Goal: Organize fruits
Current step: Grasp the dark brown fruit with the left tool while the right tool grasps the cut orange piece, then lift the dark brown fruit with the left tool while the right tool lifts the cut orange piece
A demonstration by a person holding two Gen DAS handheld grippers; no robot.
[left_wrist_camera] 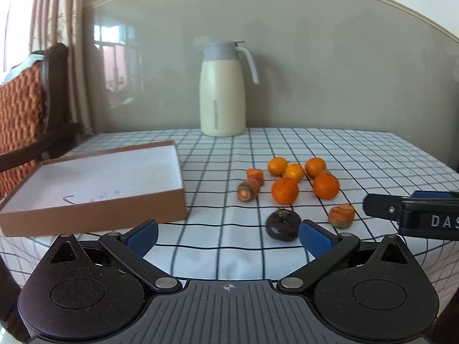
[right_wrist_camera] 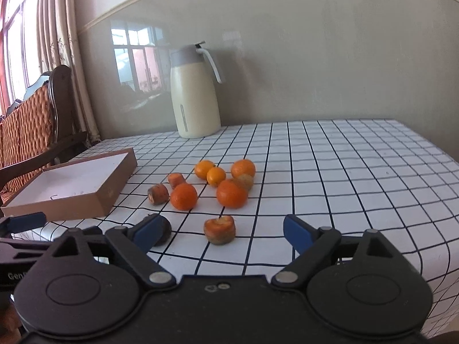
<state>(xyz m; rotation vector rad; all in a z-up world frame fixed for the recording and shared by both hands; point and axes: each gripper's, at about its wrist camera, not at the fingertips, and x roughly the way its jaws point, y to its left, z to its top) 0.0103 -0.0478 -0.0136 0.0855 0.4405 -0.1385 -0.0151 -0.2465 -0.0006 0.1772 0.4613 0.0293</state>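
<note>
Nearest, both claws hang spread wide and empty: the left gripper (left_wrist_camera: pixel 228 236) just short of the dark round fruit (left_wrist_camera: pixel 282 225), the right gripper (right_wrist_camera: pixel 219 229) framing a carrot stub (right_wrist_camera: pixel 220 230) without touching it. Farther back the oranges (left_wrist_camera: pixel 285 190) cluster with more carrot pieces — a sideways nudge could likely send one rolling off the table (right_wrist_camera: pixel 358 172). The open box (left_wrist_camera: pixel 94 177) — far left — sits empty.
</note>
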